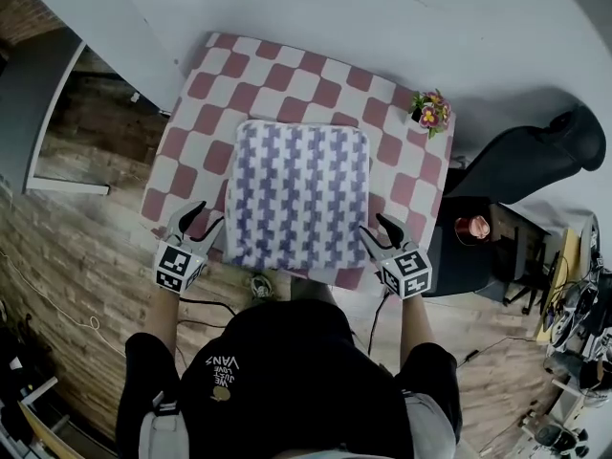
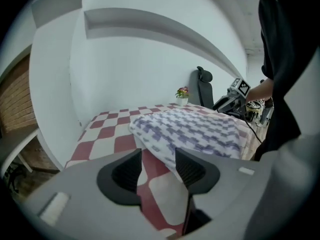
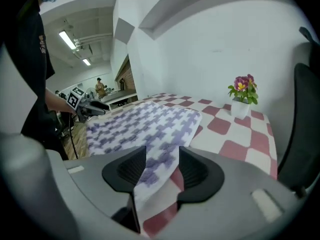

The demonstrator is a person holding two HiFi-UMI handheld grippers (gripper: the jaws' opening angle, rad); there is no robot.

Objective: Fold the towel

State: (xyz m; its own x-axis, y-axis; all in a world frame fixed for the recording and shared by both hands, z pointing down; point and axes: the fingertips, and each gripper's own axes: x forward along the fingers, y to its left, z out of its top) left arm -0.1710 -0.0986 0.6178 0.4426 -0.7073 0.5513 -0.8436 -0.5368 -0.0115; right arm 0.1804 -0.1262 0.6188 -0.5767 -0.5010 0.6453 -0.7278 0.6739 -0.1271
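Observation:
A purple-and-white patterned towel (image 1: 301, 199) lies folded flat on the red-and-white checked tablecloth (image 1: 277, 75), its near edge at the table's front. My left gripper (image 1: 201, 220) is at the towel's near left corner and my right gripper (image 1: 385, 232) at its near right corner. In the left gripper view the left gripper (image 2: 157, 169) is open over checked cloth, with the towel (image 2: 200, 129) just right of the jaws. In the right gripper view the right gripper (image 3: 162, 166) is open, and the towel's (image 3: 145, 121) near corner shows in the gap with no pad pressing on it.
A small pot of flowers (image 1: 430, 111) stands at the table's far right corner. A black chair (image 1: 535, 156) and a dark side table with a copper cup (image 1: 470, 227) are to the right. A white wall runs behind the table. The floor is brick-patterned.

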